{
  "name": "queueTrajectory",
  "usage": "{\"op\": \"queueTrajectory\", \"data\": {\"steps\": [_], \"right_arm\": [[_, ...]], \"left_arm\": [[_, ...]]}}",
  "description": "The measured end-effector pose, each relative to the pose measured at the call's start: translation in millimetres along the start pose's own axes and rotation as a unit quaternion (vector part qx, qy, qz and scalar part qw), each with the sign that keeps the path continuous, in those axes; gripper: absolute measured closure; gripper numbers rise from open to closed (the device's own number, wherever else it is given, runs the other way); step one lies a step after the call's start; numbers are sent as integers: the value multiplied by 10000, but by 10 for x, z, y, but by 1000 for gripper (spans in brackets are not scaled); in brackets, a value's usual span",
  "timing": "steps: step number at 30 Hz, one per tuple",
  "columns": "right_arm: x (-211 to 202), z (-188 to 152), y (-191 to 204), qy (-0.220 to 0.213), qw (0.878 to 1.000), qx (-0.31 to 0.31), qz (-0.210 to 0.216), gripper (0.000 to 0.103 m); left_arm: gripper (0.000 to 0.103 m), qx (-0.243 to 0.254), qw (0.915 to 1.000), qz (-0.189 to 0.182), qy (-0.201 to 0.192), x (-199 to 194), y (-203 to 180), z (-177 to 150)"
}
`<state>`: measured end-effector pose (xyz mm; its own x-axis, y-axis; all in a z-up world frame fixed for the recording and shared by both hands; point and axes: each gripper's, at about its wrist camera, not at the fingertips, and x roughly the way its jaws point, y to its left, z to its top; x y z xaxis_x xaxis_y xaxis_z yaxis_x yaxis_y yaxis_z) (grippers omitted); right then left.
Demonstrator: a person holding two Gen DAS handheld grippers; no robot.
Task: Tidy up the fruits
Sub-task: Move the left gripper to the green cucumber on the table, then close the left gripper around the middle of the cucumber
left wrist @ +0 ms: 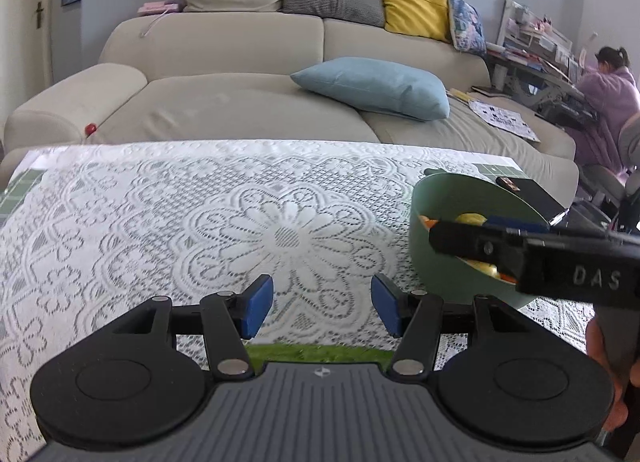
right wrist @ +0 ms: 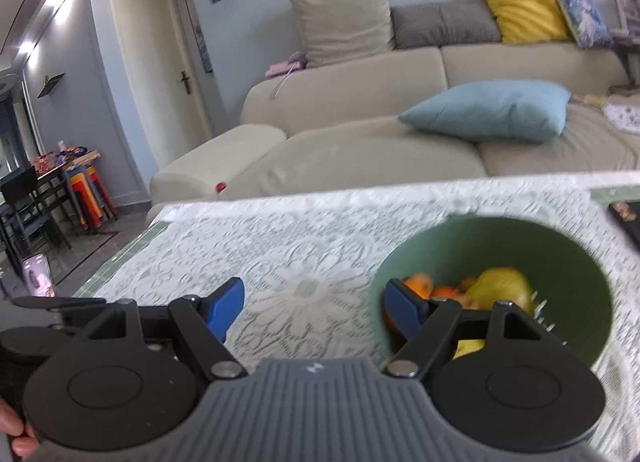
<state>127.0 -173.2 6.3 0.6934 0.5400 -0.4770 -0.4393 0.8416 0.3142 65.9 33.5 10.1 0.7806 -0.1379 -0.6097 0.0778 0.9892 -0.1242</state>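
A green bowl [left wrist: 448,198] stands on the lace tablecloth at the right. It holds yellow fruit [left wrist: 471,218] and orange fruit [left wrist: 430,222]. In the right wrist view the bowl [right wrist: 568,254] holds a yellow fruit [right wrist: 504,286] and orange fruits [right wrist: 420,284]. My left gripper [left wrist: 322,308] is open and empty, low over the cloth left of the bowl. My right gripper [right wrist: 314,312] is open and empty, its right finger over the bowl's near rim. The right gripper's body [left wrist: 540,258] crosses the bowl in the left wrist view.
The white lace tablecloth [left wrist: 180,222] covers a green tiled table. A dark flat object [left wrist: 528,192] lies behind the bowl. A beige sofa [left wrist: 240,102] with a blue pillow [left wrist: 376,86] stands beyond the table. A person [left wrist: 608,102] sits at far right.
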Motion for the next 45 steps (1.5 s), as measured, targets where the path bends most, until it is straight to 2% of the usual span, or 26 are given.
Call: {"op": "queueTrajectory", "data": {"steps": [5, 10, 13, 15, 26, 28, 36, 41, 45], "right_arm": [[82, -154, 77, 351, 9993, 121, 109, 28], [115, -322, 123, 541, 9984, 141, 38, 27], [135, -400, 101, 641, 9975, 283, -31, 26], [149, -452, 83, 725, 9967, 346, -129, 21], [237, -699, 66, 1172, 9920, 346, -306, 20], [257, -716, 95, 1196, 9920, 231, -315, 22], [339, -741, 87, 1325, 9906, 200, -279, 48], [338, -706, 103, 1165, 9928, 169, -228, 55], [363, -666, 97, 984, 9946, 136, -306, 55]], "left_arm": [[37, -209, 9998, -12, -41, -47, 165, -100], [37, -394, 9992, -1, 26, -45, 303, -193], [37, -419, 9991, 19, 62, -46, 344, -250], [37, -415, 9991, 10, 63, -59, 356, -279], [37, -435, 9989, 91, 149, -35, 425, -358], [37, -456, 9988, 104, 157, -28, 442, -361], [37, -540, 9982, 140, 228, 12, 487, -388], [37, -622, 9976, 140, 263, 37, 524, -399], [37, -653, 9974, 110, 297, 60, 529, -404]]}}
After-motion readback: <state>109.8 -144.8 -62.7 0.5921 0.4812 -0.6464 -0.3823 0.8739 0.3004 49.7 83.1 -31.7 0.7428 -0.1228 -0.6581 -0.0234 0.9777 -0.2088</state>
